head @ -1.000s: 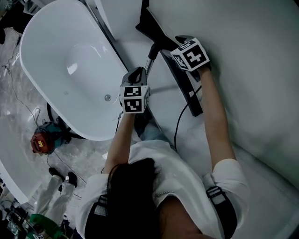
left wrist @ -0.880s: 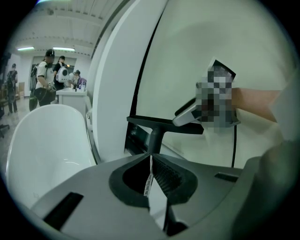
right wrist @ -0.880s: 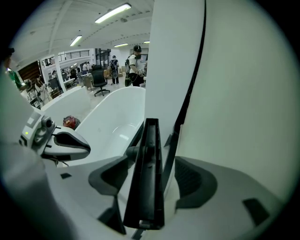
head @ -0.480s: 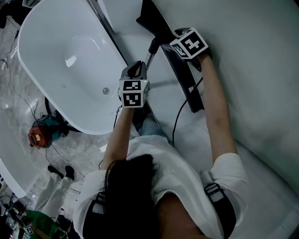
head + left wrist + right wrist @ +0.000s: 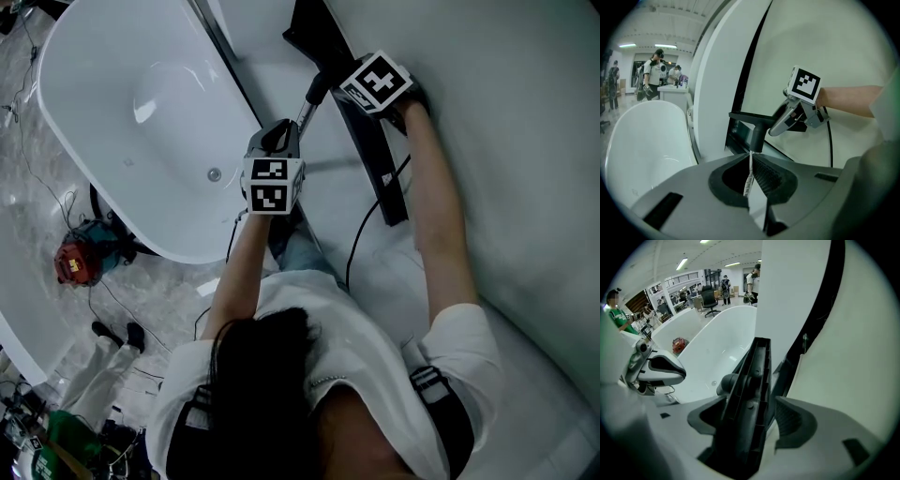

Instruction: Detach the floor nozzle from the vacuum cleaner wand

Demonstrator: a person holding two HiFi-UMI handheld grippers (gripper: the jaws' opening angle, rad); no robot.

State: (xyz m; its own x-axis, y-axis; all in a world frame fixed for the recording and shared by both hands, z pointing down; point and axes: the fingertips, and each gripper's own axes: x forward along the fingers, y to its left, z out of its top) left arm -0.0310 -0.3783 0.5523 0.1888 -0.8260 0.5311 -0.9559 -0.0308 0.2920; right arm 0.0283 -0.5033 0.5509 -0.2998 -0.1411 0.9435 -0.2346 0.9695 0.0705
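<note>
Floor nozzle (image 5: pixel 375 159), a long black bar, lies slanting through the upper middle of the head view on a white surface (image 5: pixel 525 141). The right gripper (image 5: pixel 752 420) points down over the nozzle's upper part. Its jaws are spread wide and have just been opening. The nozzle stands between them, with a clear gap to the right-hand pad. The left gripper (image 5: pixel 749 187), just below and to the left in the head view, is clenched on the thin silver wand (image 5: pixel 750 166). The wand runs up into the nozzle's black neck. A black cable (image 5: pixel 359 239) curves beside the nozzle's lower end. A white bathtub (image 5: pixel 94 159) fills the upper left.
</note>
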